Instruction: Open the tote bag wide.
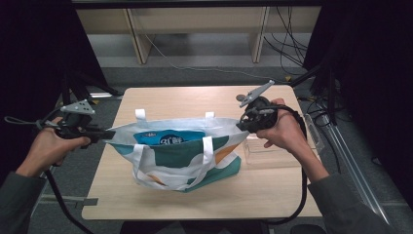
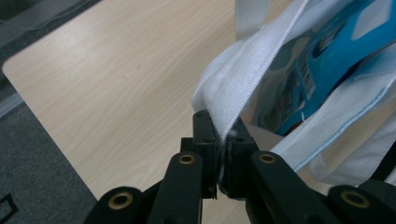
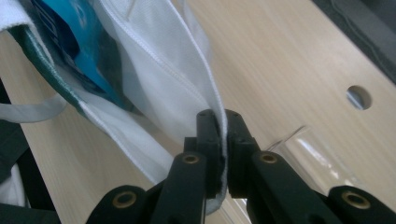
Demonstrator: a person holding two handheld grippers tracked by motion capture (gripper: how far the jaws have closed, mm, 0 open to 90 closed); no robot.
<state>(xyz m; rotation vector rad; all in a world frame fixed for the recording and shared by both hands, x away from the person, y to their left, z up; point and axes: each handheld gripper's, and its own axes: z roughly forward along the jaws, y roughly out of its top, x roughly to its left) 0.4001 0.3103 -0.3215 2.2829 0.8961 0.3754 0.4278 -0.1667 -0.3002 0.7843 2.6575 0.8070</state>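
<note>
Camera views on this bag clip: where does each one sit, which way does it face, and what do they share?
High view: fixed above the person's side, facing forward and down on the table; both forearms, left tongs and right tongs hold the bag by its ends.
Left gripper view: rides the left tongs, looking along black jaws shut on the bag's white rim.
Right gripper view: rides the right tongs, jaws shut on the rim; clear box beyond.
Shared: all show the blue packet inside.

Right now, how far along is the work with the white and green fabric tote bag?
Done: a blue packet sits inside the white and green fabric tote bag. In hand: left gripper and right gripper pinch opposite rim ends, holding its mouth open. Left: probably releasing the bag on the wooden table.
</note>
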